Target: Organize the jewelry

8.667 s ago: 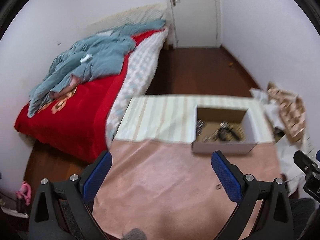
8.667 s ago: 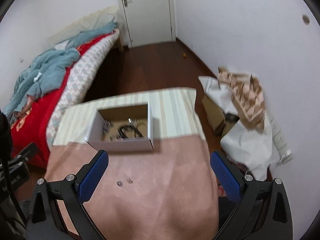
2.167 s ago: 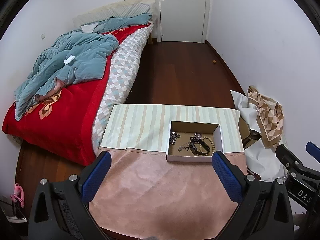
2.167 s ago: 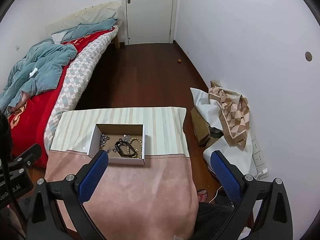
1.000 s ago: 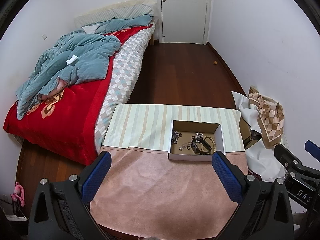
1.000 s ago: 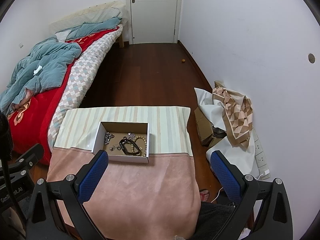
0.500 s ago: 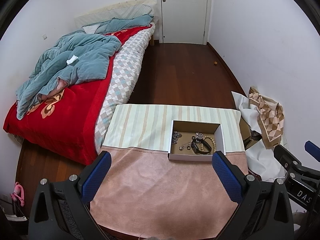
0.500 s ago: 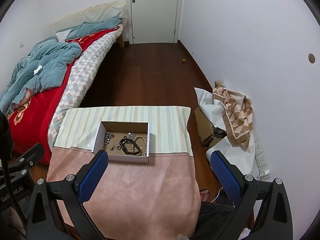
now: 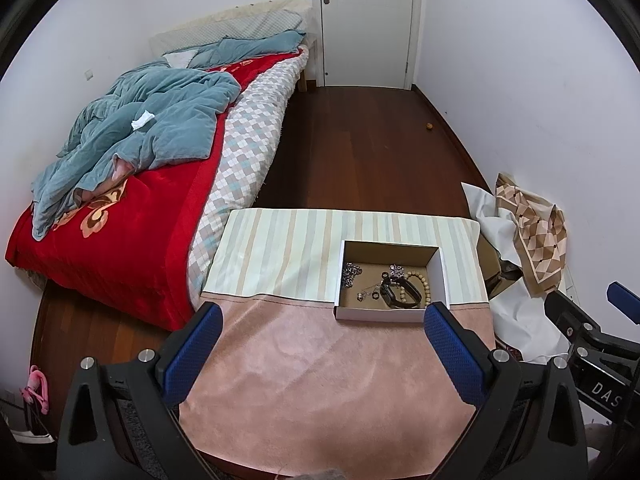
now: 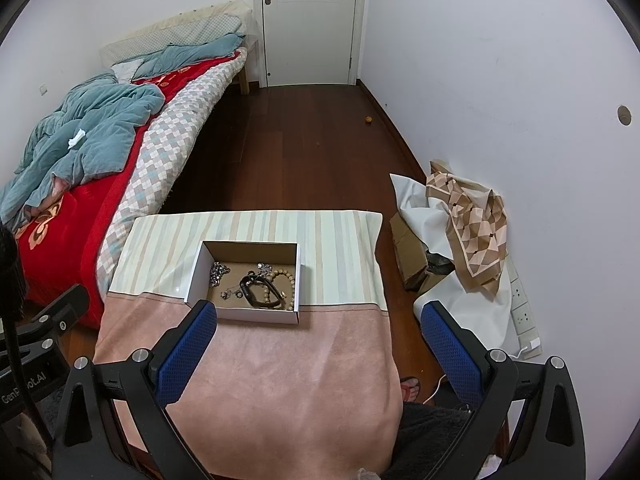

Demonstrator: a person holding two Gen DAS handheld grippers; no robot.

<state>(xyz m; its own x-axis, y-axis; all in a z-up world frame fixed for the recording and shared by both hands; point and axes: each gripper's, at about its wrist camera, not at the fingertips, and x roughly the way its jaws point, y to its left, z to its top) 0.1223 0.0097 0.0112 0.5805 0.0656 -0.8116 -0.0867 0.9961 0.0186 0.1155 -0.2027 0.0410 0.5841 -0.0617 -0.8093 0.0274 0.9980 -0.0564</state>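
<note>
A small open cardboard box [image 9: 442, 280] [image 10: 196, 276] sits on the table at the seam between the striped cloth and the pink cloth. Inside lie a black wristband [image 9: 394, 298] [image 10: 260, 294], a wooden bead bracelet [image 9: 420, 284] [image 10: 286, 276], a silver chain [image 9: 351, 272] [image 10: 218, 271] and small rings. My left gripper [image 9: 320, 320] is open and empty, held high above the table's near side. My right gripper [image 10: 316, 316] is open and empty, also high above the pink cloth. Both stand well back from the box.
The table carries a pink cloth [image 9: 328, 380] near me and a striped cloth [image 9: 288, 248] beyond. A bed with a red blanket [image 9: 112, 232] stands left. Crumpled white and patterned cloth and cardboard [image 9: 528, 240] lie by the right wall. A white door [image 9: 364, 20] is at the far end.
Over the longer span both grippers rose and pulled back from the table, and the loose small pieces on the pink cloth are gone. In the last second nothing visibly moved.
</note>
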